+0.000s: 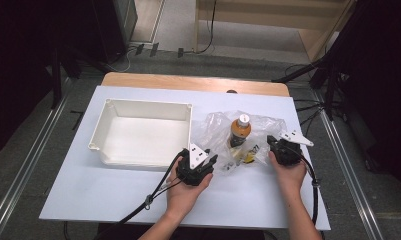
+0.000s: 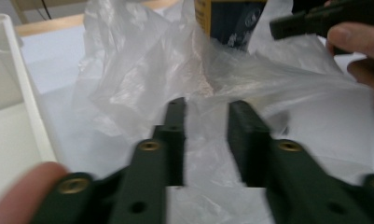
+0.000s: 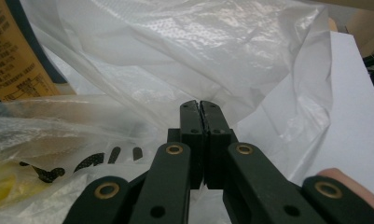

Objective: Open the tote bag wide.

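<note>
A clear plastic bag [image 1: 240,137] lies crumpled on the white desk [image 1: 113,195], just right of an empty white tray [image 1: 140,131]. Inside the bag stands an amber bottle [image 1: 239,131] with a white cap, and a small yellow-and-black packet [image 1: 249,156] lies at the bag's near edge.

The right gripper [image 1: 280,150] sits at the bag's right side. In the right gripper view its jaws are pressed together, pad against pad, right at the bag's film [image 3: 198,51]; a thin fold of plastic seems to be pinched between the tips, though the picture does not make that plain. The bottle's label [image 3: 14,56] shows to the left of those jaws, behind the film.

The left gripper [image 1: 200,165] is held at the bag's near left corner, between tray and bag. In the left gripper view its jaws stand apart with a clear gap, and the rumpled plastic [image 2: 142,79] lies just ahead of and beneath the tips, not caught between them. That view is blurred. The tray's wall [image 2: 21,93] runs along its left, and the right gripper's black tip [image 2: 315,21] appears at the upper right beyond the bag.
</note>
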Tool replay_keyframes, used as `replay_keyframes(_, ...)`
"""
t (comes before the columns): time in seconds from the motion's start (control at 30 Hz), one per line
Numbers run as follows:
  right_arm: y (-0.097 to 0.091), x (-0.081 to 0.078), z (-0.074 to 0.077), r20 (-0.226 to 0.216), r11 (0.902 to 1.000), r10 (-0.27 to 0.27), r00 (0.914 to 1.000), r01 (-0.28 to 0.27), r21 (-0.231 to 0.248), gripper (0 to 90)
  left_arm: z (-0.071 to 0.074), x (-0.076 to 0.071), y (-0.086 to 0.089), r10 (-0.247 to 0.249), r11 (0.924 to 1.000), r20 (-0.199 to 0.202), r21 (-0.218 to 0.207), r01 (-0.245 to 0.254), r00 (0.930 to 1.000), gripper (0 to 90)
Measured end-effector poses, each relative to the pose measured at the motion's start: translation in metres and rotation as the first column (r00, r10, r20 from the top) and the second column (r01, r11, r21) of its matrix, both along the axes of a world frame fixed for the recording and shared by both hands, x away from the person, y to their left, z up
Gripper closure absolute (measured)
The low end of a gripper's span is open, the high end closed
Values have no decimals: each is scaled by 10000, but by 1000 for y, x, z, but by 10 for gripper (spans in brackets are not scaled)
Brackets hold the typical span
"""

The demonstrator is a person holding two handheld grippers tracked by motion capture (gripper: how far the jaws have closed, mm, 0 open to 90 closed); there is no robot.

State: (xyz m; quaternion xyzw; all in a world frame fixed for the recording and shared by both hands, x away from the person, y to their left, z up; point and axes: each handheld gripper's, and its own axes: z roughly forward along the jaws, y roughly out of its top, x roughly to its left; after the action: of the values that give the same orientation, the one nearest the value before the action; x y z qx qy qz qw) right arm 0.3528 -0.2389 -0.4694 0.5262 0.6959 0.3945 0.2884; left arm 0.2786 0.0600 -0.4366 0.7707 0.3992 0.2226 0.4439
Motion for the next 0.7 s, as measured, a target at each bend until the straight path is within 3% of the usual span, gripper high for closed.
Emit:
replay_keyframes(0.03, -2, 0, 0, 0, 10000, -13, 10000, 13, 8, 900, -1, 0, 1, -24, 10000, -36, 44, 24, 10000, 858)
replay_keyframes(0.07, -2, 0, 1, -10, 10000, -28, 10000, 28, 24, 900, -3, 0, 2, -49, 10000, -159, -43, 48, 9999, 899)
replay_keyframes(0.17, -4, 0, 1, 18, 10000, -54, 10000, 54, 20, 900, -8, 1, 7, -230, 9996, -503, -152, 223, 9985, 900)
replay_keyframes(0.5, -5, 4, 1, -71, 9999, -110, 9999, 110, -9, 900, -21, -6, 23, -467, 9987, -1174, 171, 490, 9920, 900)
replay_keyframes(0.7, -4, 11, 0, -499, 9993, -333, 9982, 323, -194, 900, -29, -5, 34, -295, 9986, -1977, 371, 376, 9798, 900)
